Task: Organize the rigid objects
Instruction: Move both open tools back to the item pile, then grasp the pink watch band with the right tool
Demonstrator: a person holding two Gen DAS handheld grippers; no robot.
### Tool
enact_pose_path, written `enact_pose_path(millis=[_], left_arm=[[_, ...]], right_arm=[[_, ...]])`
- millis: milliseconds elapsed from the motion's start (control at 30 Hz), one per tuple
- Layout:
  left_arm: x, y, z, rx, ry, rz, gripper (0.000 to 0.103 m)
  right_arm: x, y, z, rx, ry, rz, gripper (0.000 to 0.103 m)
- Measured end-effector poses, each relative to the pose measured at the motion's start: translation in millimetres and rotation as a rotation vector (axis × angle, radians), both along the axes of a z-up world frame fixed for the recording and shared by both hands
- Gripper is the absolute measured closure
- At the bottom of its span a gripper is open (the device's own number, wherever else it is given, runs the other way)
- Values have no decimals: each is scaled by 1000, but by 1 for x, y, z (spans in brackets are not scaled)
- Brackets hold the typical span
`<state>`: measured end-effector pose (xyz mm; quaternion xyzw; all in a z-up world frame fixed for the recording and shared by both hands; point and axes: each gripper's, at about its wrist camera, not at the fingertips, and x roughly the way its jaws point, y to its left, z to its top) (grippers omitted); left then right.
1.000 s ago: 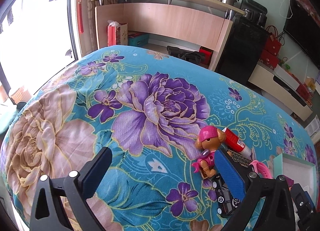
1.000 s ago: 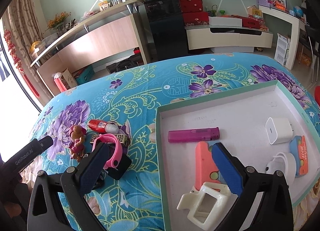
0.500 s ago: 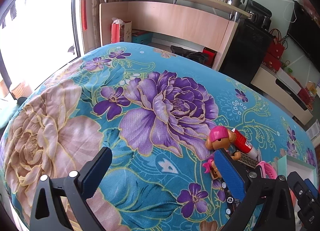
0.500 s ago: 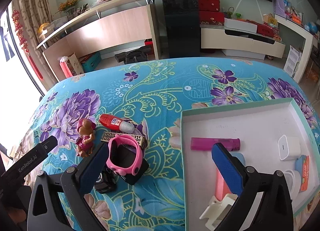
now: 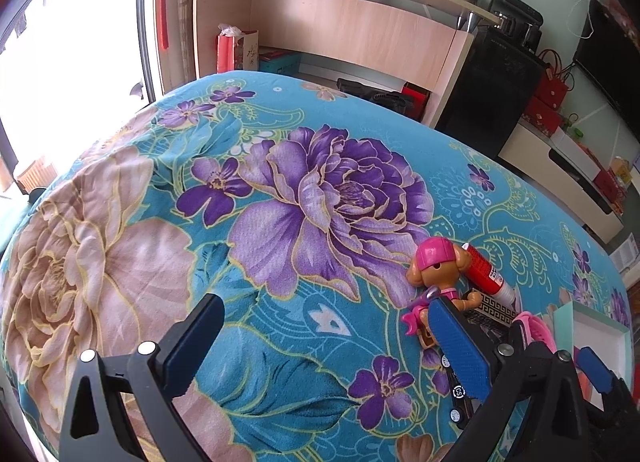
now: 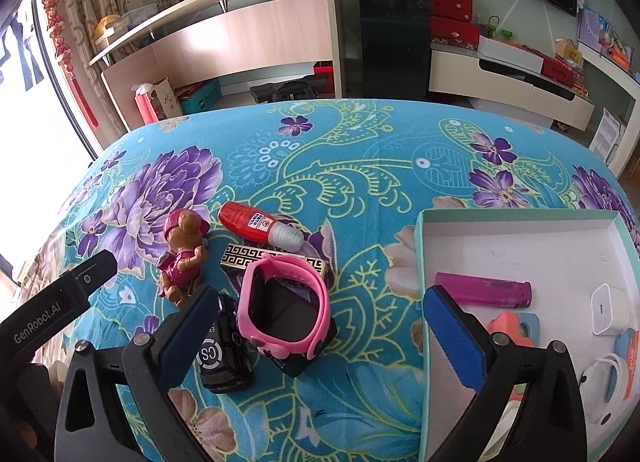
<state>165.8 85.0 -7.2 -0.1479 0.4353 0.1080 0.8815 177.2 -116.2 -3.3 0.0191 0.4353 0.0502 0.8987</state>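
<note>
A cluster of loose items lies on the floral cloth: a pink-capped toy dog point(image 6: 182, 252) point(image 5: 438, 268), a red glue bottle point(image 6: 260, 226) point(image 5: 486, 274), a gold-patterned black box point(image 6: 248, 256), a pink watch point(image 6: 282, 304) on a black block, and a black toy car point(image 6: 222, 354). My right gripper point(image 6: 316, 332) hovers open just in front of the watch and car. The left gripper point(image 5: 328, 346) is open over bare cloth, its right finger beside the toy dog. A white tray point(image 6: 520, 238) at the right holds a magenta lighter point(image 6: 484, 288), a white charger point(image 6: 610, 308) and other small items.
The table's far edge drops to a floor with a wooden desk point(image 6: 224, 42), a black cabinet point(image 6: 394, 26) and a low TV bench point(image 6: 520, 78). A bright window point(image 5: 60, 62) is to the left. Open cloth spreads across the table's left and far parts.
The right gripper has swung left from over the tray to in front of the watch and toy car. The left gripper has shifted slightly forward and left; both stay open.
</note>
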Motion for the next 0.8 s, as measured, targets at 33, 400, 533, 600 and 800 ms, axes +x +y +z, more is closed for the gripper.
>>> enact_pose_path(millis=[33, 400, 533, 600, 800], left_arm=[[0, -1, -1, 1, 8, 0, 0], [6, -8, -19, 36, 139, -28, 0], [7, -9, -21, 25, 153, -34, 0], [7, -10, -21, 29, 160, -39, 0], [8, -13, -22, 38, 174, -51, 0]], right_arm=[[0, 2, -1, -6, -2, 6, 2], [5, 5, -14, -8, 28, 16, 25], [4, 7, -14, -3, 27, 31, 31], [3, 8, -14, 2, 30, 39, 35], [2, 9, -14, 21, 33, 59, 45]])
